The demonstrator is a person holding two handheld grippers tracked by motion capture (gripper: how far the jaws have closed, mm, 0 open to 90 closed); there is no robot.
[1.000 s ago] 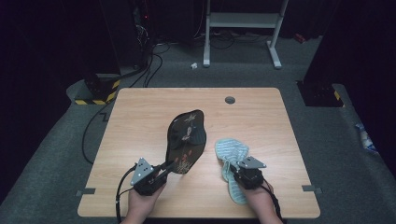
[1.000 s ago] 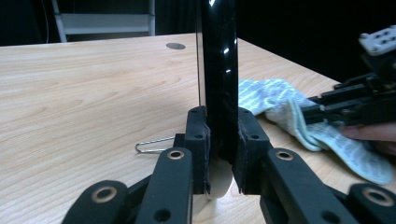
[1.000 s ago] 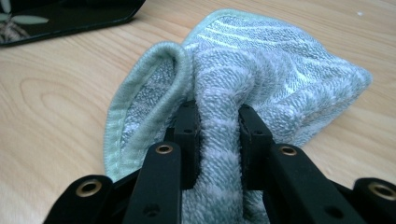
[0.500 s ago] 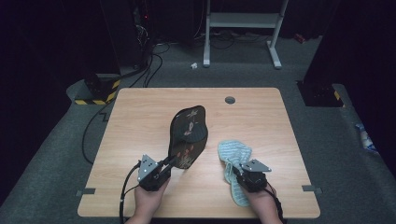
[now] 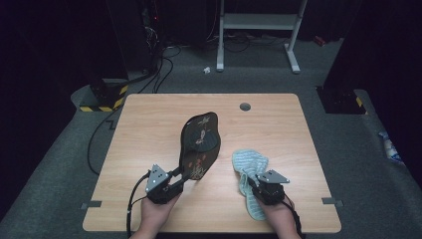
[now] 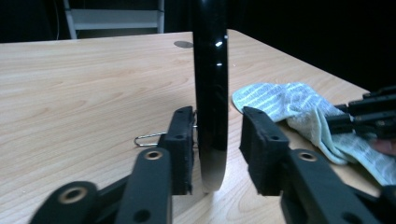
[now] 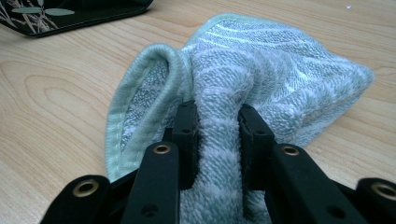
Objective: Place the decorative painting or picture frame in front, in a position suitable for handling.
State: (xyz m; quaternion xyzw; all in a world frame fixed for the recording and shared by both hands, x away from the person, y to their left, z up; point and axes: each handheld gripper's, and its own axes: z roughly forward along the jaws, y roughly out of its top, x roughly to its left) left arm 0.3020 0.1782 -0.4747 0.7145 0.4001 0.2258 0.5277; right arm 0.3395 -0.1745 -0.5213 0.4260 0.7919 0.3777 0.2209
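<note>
- Black lacquered tray (image 5: pixel 200 144), decorated with plant motifs: seen near the middle of the wooden table (image 5: pixel 149 129), stood on edge and tilted, its lower rim at the left gripper (image 5: pixel 183 175).
- Tray rim (image 6: pixel 211 93), in the left gripper view: stood upright between the two black jaws; the left jaw's pad is seen against or just beside it, while a clear gap is left to the right jaw's pad. The jaws have just been opening, so the tray is released though it is between them.
- Left gripper: held in the person's left hand (image 5: pixel 154 214), at the near edge of the table, to the left of the tray's lower end.
- Pale green striped towel (image 5: pixel 249 172): lain crumpled on the table just to the right of the tray, apart from it.
- Towel fold (image 7: pixel 219 126), in the right gripper view: pinched between both jaw pads; the right gripper (image 7: pixel 218 140) is clenched on the towel.
- Right gripper (image 5: pixel 255 185), in the high view: held in the person's right hand (image 5: pixel 278 216), over the towel's near end, to the right of the tray.
- Metal wire clip (image 6: pixel 148 139): lain flat on the table just to the left of the tray's rim.
- Round grommet hole (image 5: pixel 245 106): set in the table beyond the tray, near the far edge.
</note>
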